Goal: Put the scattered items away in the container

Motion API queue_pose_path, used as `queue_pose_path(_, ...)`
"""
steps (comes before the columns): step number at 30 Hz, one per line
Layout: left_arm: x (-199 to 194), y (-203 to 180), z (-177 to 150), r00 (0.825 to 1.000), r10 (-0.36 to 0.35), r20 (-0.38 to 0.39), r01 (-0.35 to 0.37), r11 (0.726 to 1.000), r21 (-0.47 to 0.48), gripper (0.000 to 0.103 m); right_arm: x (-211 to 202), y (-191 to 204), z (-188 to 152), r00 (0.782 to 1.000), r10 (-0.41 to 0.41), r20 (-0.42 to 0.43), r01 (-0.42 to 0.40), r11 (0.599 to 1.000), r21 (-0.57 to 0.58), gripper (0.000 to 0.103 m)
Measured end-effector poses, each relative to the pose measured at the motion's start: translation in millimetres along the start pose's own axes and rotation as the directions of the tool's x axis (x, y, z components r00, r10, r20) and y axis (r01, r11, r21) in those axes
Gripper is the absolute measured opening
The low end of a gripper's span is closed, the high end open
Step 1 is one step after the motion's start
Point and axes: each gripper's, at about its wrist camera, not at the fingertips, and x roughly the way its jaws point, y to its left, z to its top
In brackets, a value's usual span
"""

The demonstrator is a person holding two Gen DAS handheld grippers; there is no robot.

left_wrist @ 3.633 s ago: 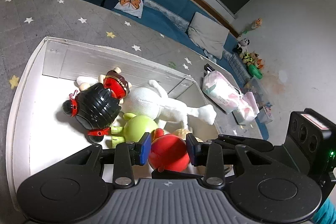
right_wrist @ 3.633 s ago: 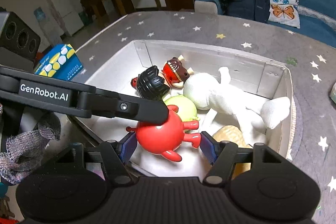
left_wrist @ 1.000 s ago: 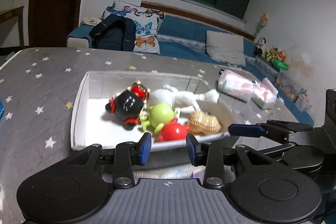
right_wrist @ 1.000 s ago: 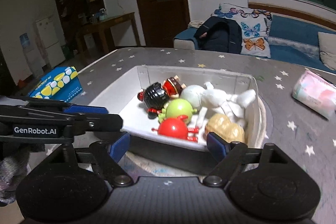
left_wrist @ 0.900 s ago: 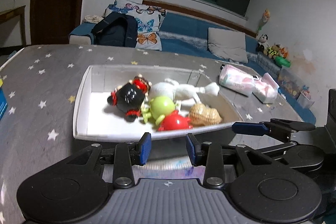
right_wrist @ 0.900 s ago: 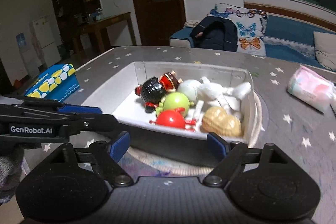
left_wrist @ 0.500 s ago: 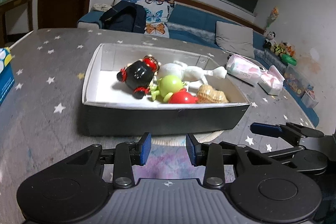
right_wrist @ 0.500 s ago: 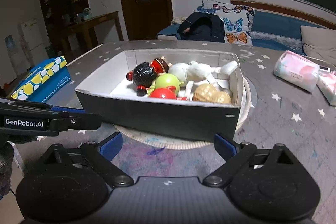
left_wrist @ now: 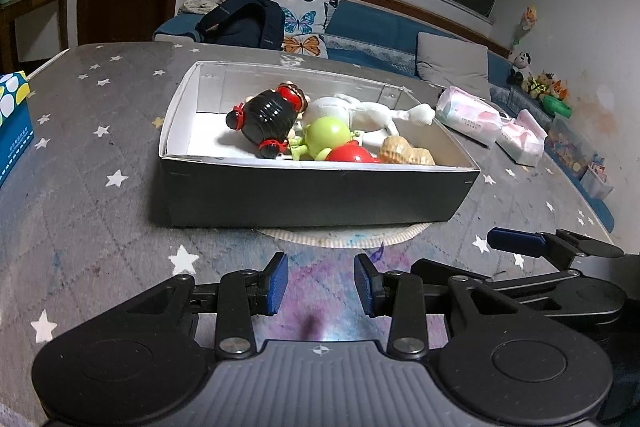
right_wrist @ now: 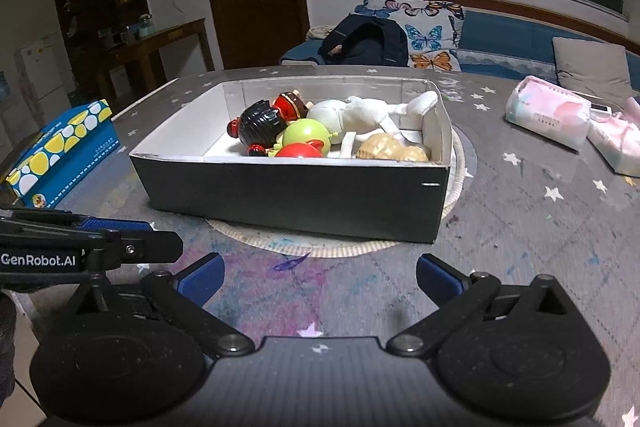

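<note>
A black box with a white inside (left_wrist: 312,191) (right_wrist: 296,195) stands on a round mat on the grey star-patterned table. In it lie a black doll (left_wrist: 264,115) (right_wrist: 260,127), a green ball toy (left_wrist: 326,133) (right_wrist: 306,133), a red ball toy (left_wrist: 352,155) (right_wrist: 298,150), a white plush (left_wrist: 360,111) (right_wrist: 360,115) and a tan peanut toy (left_wrist: 404,153) (right_wrist: 390,149). My left gripper (left_wrist: 320,283) is open and empty, low over the table in front of the box. My right gripper (right_wrist: 320,279) is open wide and empty, also in front of the box.
A blue and yellow tissue box (right_wrist: 60,151) (left_wrist: 12,123) stands at the table's left. Pink tissue packs (right_wrist: 548,117) (left_wrist: 468,115) lie at the right. A sofa with a dark backpack (right_wrist: 368,43) is behind the table.
The left gripper let go of the red ball toy into the box. Both grippers then drew back and down from over the box to the table in front of it.
</note>
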Motion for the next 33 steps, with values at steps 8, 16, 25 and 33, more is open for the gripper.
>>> queue_pose_path(8,-1,-4,-6,1.0,0.019,-0.002,-0.019,1.0,0.004,0.038,-1,0,-8,1.0,-0.028,-0.006,0.028,0.999,0.023,0.103)
queue_pose_path(16,-4,-7,-12,1.0,0.031,0.003,-0.031,0.999,0.009,0.038,-5,2,-15,0.999,-0.047,-0.008,0.047,0.998,0.031,0.103)
queue_pose_path(25,-7,-9,-14,0.999,0.037,0.014,-0.037,0.999,0.011,0.038,-5,1,-17,0.999,-0.053,-0.008,0.053,0.998,0.041,0.103)
queue_pose_path(33,-8,-11,-14,0.999,0.035,0.017,-0.035,0.999,0.018,0.038,-5,1,-18,0.998,-0.057,-0.008,0.057,0.997,0.046,0.103)
